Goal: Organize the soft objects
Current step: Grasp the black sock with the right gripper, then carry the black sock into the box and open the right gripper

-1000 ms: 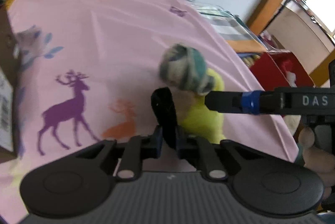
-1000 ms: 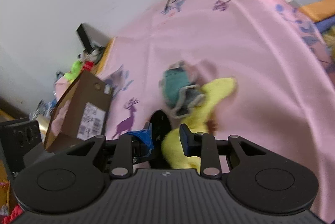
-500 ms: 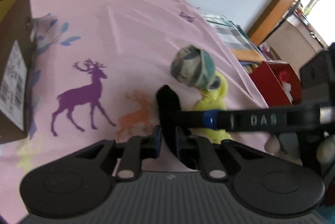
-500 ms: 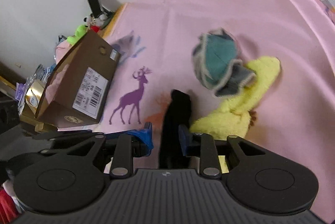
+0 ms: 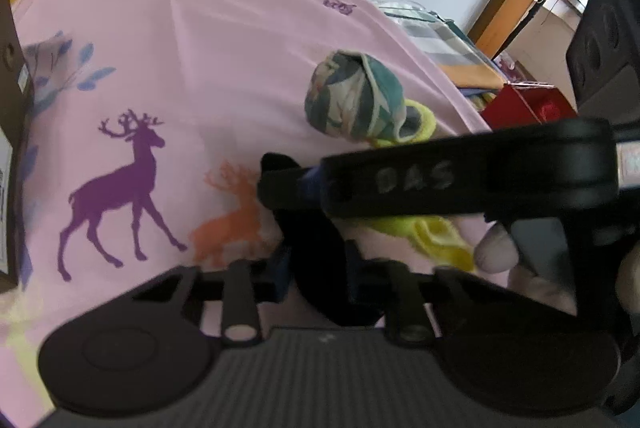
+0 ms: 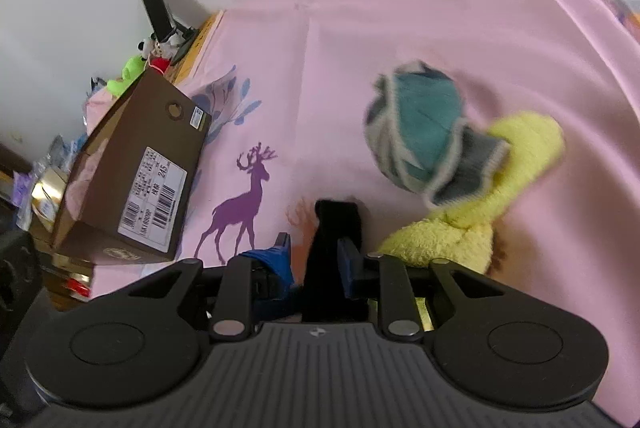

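The black sock (image 5: 316,268) sits pinched between the pads of the left gripper (image 5: 318,268), whose jaws are closing narrowly on its lower end; its upper end rises ahead of those jaws and is caught by the right gripper (image 5: 288,183), which reaches in from the right. In the right wrist view the same black sock (image 6: 334,240) stands between the right gripper's (image 6: 312,260) 2 fingers, jaws narrow and clamped on it. Just beyond and to the right of both sets of jaws lies a rolled teal-and-grey sock ball (image 5: 356,99), resting against a yellow fluffy sock (image 6: 472,224) that trails toward the right jaw. All lie on a pink sheet (image 5: 200,39) printed with a purple deer (image 5: 116,187) left of the jaws. A brown shoebox (image 6: 132,179) stands further left
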Tool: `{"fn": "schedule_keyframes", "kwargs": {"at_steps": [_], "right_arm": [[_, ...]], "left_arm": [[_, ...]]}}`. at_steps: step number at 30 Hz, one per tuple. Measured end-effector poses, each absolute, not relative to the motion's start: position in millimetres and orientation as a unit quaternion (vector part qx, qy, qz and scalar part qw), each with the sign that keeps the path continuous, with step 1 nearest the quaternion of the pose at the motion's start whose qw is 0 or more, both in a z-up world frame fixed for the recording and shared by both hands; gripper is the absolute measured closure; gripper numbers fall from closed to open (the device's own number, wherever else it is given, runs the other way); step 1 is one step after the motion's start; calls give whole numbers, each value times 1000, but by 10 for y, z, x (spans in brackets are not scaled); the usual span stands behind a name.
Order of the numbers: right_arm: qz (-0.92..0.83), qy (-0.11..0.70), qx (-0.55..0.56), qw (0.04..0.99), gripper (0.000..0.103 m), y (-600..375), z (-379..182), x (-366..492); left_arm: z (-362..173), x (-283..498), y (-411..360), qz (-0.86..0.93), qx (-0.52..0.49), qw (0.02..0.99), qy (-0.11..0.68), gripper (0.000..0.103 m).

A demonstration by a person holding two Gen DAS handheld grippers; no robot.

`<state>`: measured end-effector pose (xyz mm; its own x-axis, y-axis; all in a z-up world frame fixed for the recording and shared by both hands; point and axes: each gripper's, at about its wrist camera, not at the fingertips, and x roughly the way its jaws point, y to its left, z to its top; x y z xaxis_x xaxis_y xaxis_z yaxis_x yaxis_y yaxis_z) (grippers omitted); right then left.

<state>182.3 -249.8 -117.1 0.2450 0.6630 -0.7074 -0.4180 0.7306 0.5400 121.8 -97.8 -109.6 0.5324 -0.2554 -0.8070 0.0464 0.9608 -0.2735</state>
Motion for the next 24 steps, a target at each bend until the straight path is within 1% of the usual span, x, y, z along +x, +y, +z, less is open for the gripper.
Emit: {"fn": "schedule_keyframes", "kwargs": {"at_steps": [2,6,11,15,24], "right_arm": [[348,497,99,788,97,-2427,-1162,1793],[356,503,80,783,96,-2386,-1141,1730],[351,536,158,752,97,-2434,-1120,1669],[356,536,216,734,97,-2354,-989,1569],[429,443,257,744,95,-1656,-255,1494]], "left_arm": [[-1098,1201,-932,-86,-116,869,474,98],[-971,1074,-807,-98,-124,878,452,102],[-813,908,-632,-128,-127,882,435,102],[-540,775,-414,-148,-118,894,405,102],[265,552,447,-129,-85,941,302,102]]}}
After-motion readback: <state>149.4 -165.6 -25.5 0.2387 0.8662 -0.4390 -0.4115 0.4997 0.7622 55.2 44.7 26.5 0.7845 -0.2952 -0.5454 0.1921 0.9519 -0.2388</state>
